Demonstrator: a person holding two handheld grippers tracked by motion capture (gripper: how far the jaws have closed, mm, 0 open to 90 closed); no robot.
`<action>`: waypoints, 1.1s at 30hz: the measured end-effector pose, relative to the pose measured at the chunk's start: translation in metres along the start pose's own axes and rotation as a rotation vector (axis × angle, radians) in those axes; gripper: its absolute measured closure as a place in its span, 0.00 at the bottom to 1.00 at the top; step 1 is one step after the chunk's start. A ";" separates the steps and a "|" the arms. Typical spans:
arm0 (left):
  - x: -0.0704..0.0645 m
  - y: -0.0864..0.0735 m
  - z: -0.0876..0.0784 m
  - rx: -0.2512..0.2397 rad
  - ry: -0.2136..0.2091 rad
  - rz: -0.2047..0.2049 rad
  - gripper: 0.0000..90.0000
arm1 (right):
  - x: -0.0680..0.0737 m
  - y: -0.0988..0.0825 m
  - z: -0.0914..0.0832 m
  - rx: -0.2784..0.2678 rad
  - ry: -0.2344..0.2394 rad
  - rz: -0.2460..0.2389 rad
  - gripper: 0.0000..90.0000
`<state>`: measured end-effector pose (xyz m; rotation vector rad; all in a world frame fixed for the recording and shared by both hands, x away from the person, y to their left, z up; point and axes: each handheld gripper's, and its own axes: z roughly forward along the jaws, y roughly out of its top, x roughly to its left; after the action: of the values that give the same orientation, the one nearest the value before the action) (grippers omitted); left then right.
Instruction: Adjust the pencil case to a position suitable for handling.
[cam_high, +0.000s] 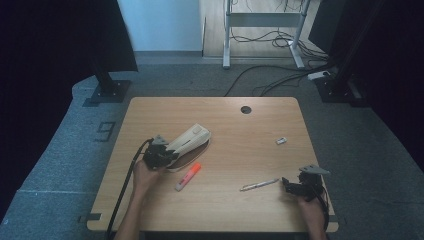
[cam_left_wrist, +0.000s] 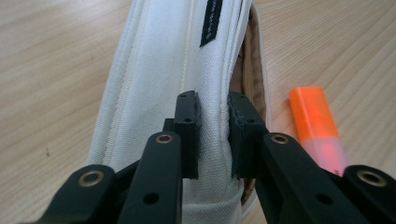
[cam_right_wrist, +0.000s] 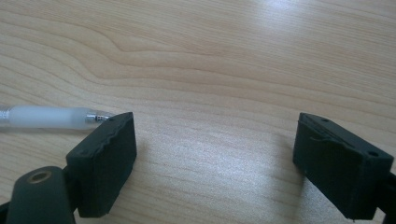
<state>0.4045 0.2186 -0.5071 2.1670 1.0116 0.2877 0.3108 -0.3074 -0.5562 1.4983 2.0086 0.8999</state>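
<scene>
A cream fabric pencil case (cam_high: 189, 141) lies left of the table's middle, its near end lifted. My left gripper (cam_high: 167, 154) is shut on that end. In the left gripper view the pads (cam_left_wrist: 189, 126) pinch a fold of the white cloth (cam_left_wrist: 159, 88), with the case's open mouth to the right. An orange highlighter (cam_high: 188, 176) lies just in front of the case, also seen as the highlighter (cam_left_wrist: 317, 126) beside the jaws. A clear pen (cam_high: 259, 185) lies right of centre. My right gripper (cam_high: 288, 184) stands open just right of the pen, whose tip (cam_right_wrist: 95, 117) touches the left pad.
A small white eraser-like piece (cam_high: 281, 141) lies at the table's right. A cable hole (cam_high: 245, 109) sits near the far edge. Beyond the table (cam_high: 150, 107) are a dark stand foot, a desk frame and floor cables.
</scene>
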 end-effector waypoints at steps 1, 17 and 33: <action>0.002 -0.001 -0.002 -0.010 -0.012 -0.012 0.86 | 0.001 0.000 0.000 0.000 -0.001 0.001 0.14; 0.011 -0.008 -0.021 -0.096 -0.083 -0.071 0.87 | 0.003 -0.001 -0.001 -0.001 -0.014 0.015 0.14; 0.006 -0.006 -0.029 -0.132 -0.072 -0.077 0.87 | 0.005 -0.001 -0.001 0.002 0.027 -0.020 0.14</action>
<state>0.3916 0.2405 -0.4904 2.0005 1.0047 0.2319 0.3075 -0.3028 -0.5561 1.4717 2.0404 0.9150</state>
